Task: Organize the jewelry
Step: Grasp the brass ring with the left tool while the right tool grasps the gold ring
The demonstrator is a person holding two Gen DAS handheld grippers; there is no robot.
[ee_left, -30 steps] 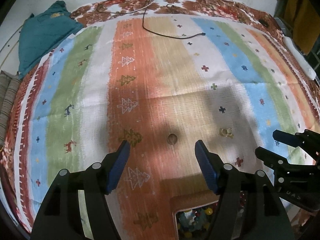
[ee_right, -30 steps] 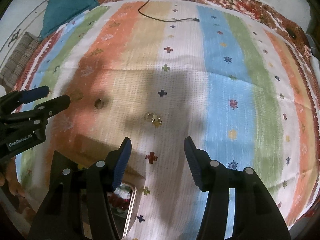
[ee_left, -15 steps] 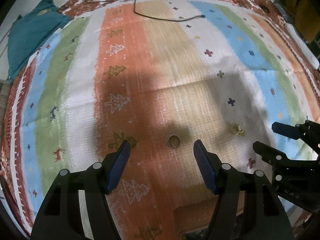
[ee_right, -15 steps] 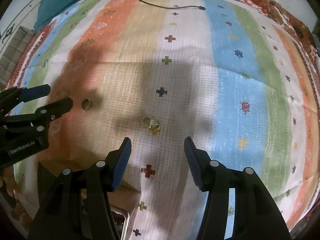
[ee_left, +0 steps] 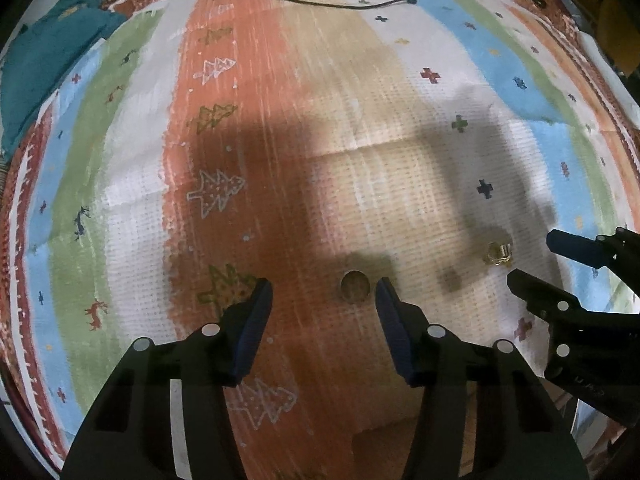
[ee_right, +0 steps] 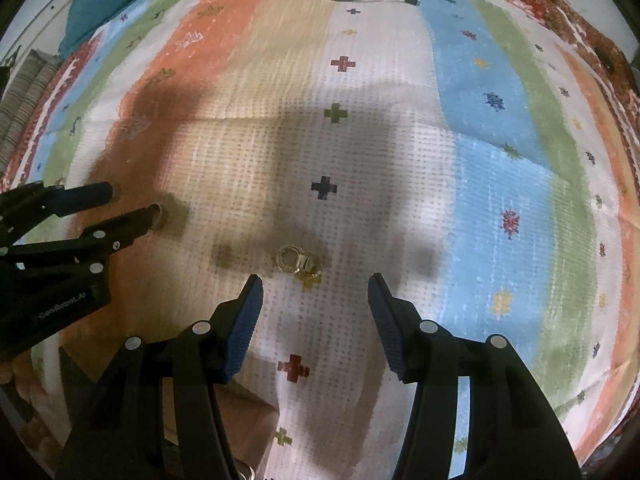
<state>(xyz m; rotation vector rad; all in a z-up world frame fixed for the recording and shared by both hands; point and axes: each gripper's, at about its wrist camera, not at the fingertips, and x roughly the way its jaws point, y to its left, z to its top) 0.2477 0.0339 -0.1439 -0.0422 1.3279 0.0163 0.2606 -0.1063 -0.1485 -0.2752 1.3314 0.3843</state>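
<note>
left tongs: released, jaws spread wide, nothing held. a plain ring lies just ahead of the tips, nearer the right-hand blue pad and almost touching it.
right tongs: released, jaws wide, nothing held. a gold earring cluster lies just ahead of the tips, roughly centred in the gap.
handling, ring: judged light, rigid, smooth and likely slippery; it may skid on the cloth. best taken across its outer edge, one pad each side.
handling, cluster: judged light, thin, loosely joined loops, liable to snag in the weave or bend. best pinched across the two loops where they meet.
appearance, ring: small dull brass-coloured band, lying flat, in shadow.
appearance, cluster: two pale gold hoops overlapping, with a small bright fitting at their right; finer detail too small to tell.
support: striped woven cloth, both pieces well apart on it.
</note>
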